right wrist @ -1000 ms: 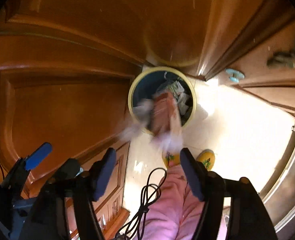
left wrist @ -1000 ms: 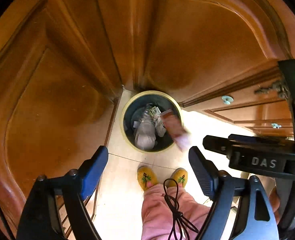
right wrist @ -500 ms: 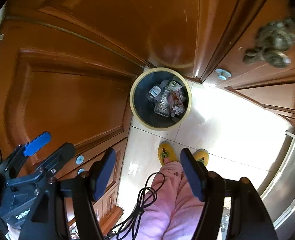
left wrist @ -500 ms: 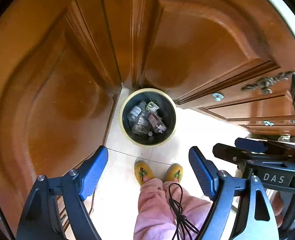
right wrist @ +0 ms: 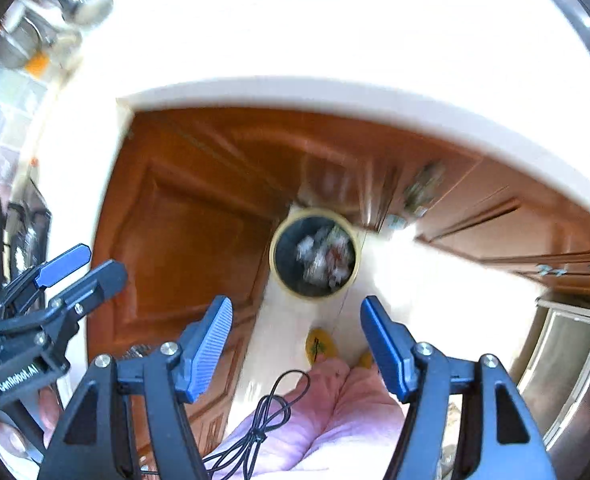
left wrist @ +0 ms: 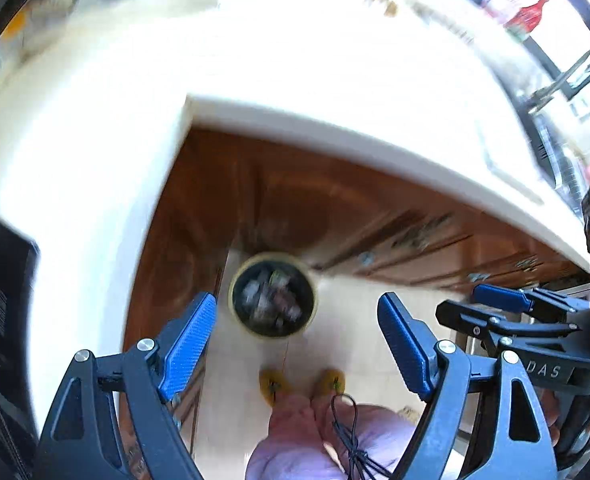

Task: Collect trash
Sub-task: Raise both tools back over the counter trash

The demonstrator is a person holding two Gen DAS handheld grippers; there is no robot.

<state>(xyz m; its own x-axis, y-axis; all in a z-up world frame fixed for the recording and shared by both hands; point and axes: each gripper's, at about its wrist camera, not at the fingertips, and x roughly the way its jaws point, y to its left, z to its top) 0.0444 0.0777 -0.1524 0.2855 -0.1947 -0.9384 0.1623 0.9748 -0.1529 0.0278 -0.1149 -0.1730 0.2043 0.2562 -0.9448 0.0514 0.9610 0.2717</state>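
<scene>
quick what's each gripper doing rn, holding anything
Left gripper: open, holding nothing.
Right gripper: open, holding nothing; the trash bin is on the floor below it.

Ahead of both grippers the cabinet doors are looking like glossy varnished wood, reddish brown. Above them the countertop is showing smooth and white, blown out by light. The left gripper is wearing ribbed blue plastic pads on matt black plastic arms with shiny metal screws. Below it, the trousers are reading as soft pink cloth.
</scene>
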